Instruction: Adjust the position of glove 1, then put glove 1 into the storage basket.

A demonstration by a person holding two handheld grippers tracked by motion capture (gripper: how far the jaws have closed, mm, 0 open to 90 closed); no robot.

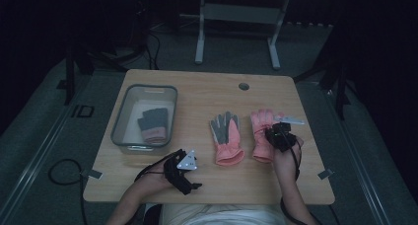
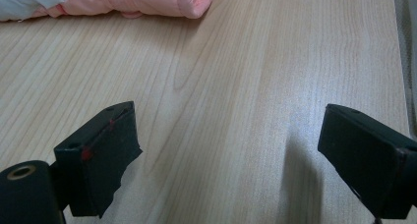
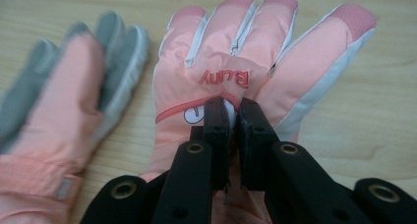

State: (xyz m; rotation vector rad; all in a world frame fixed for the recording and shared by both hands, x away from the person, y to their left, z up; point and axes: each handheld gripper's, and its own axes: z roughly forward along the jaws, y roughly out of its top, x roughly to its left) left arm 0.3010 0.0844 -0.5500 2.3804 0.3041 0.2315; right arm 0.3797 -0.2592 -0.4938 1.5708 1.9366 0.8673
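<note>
Two pink gloves lie side by side on the wooden table [image 1: 197, 94]. My right gripper [image 1: 278, 133] is over the back of the right pink glove [image 1: 260, 129]. In the right gripper view, the right gripper [image 3: 235, 106] is shut, pinching a fold of this glove [image 3: 231, 52] just below its printed lettering. The left pink glove [image 1: 226, 136] lies palm up with grey fingers, and its blurred side [image 3: 64, 86] is to the left. My left gripper [image 1: 193, 171] rests near the table's front edge, jaws wide open over bare wood [image 2: 228, 140], with a pink cuff [image 2: 147, 0] ahead of it.
A clear plastic bin [image 1: 118, 121] stands at the table's left with a grey glove [image 1: 154, 124] inside. A round cable hole [image 1: 243, 86] sits near the far edge. A metal frame [image 1: 236, 18] stands on the floor behind, and a cable [image 1: 61, 173] loops at the left.
</note>
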